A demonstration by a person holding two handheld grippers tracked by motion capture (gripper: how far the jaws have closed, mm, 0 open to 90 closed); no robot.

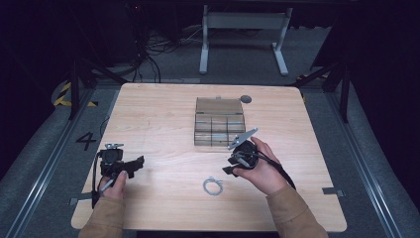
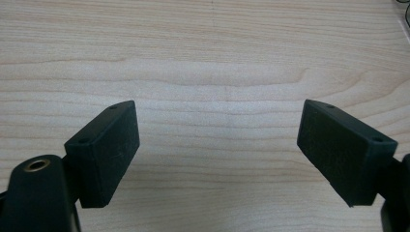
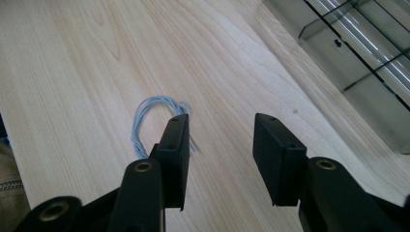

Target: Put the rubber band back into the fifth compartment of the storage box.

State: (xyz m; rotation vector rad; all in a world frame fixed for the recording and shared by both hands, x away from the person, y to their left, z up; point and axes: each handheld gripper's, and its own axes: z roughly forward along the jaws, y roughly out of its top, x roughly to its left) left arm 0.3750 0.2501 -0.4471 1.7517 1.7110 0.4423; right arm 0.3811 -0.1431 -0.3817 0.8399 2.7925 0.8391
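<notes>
Right gripper view: right gripper (image 3: 220, 145) jaws apart, empty, just beside wire coil (image 3: 154, 123) (left gripper (image 2: 217, 145) wide, idle); likely approach step, next centre over coil and close.

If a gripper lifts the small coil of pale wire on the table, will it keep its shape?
The wire coil has thin, loose loops, so it will probably sag or spread when lifted. It looks very light and should slide easily on the smooth wooden table. Lying flat, it may be hard to pinch.
</notes>
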